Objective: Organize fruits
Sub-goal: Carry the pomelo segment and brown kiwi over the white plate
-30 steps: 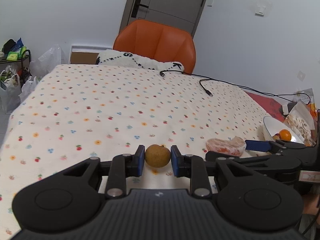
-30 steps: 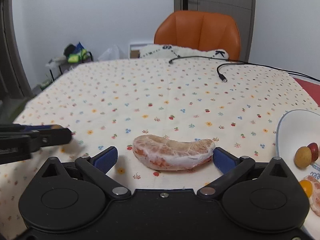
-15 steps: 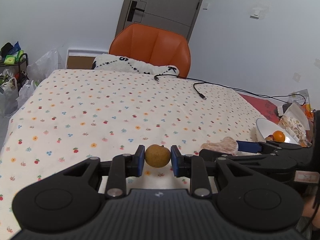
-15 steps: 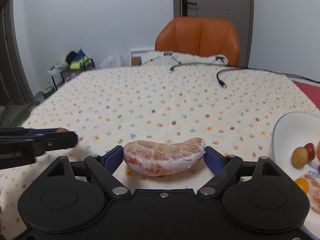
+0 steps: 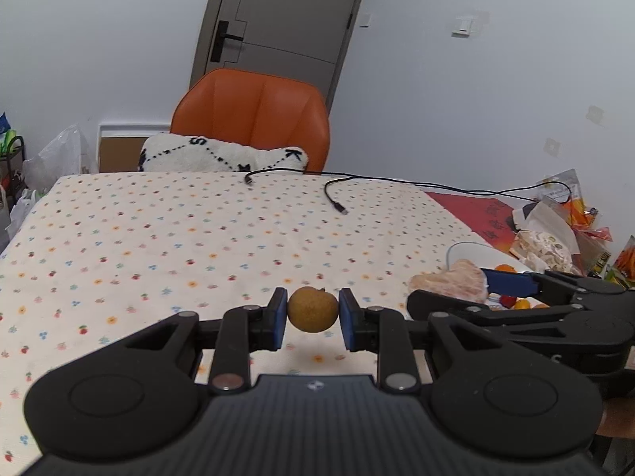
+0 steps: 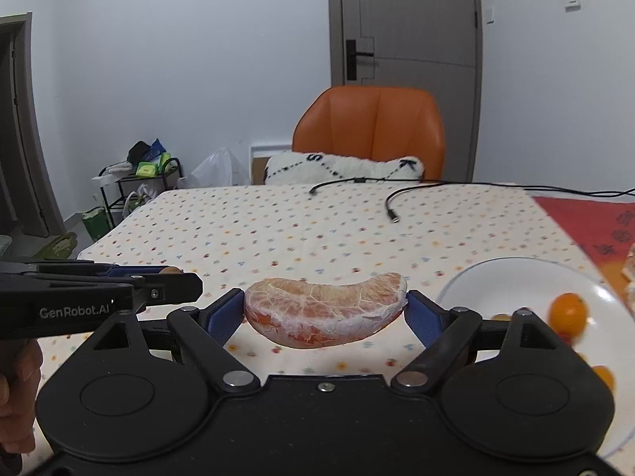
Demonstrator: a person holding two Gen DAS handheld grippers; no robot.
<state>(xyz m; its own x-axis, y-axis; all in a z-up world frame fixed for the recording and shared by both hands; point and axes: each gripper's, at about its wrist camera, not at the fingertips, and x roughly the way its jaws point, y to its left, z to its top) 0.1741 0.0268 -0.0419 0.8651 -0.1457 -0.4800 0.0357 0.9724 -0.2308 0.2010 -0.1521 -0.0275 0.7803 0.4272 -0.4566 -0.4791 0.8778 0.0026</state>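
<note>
My left gripper (image 5: 313, 314) is shut on a small round brown fruit (image 5: 313, 309), held above the flowered tablecloth (image 5: 178, 246). To its right, the right gripper (image 5: 468, 289) carries a peeled pink pomelo segment (image 5: 450, 283). In the right wrist view my right gripper (image 6: 325, 313) is shut on the pomelo segment (image 6: 323, 311) end to end, lifted off the cloth. A white plate (image 6: 496, 277) at the right holds small orange fruits (image 6: 567, 313). The left gripper (image 6: 119, 285) shows at the left edge with the brown fruit.
A black cable (image 5: 337, 198) lies across the far part of the table. An orange chair (image 5: 254, 119) with a white cushion (image 5: 222, 156) stands behind it. Snack packets (image 5: 555, 234) crowd the right edge on a red cloth (image 6: 587, 222). A hand (image 6: 16, 392) holds the left gripper.
Both grippers have risen off the cloth with their fruit. The right gripper shut on the pomelo segment and lifted it, shifting toward the plate.
</note>
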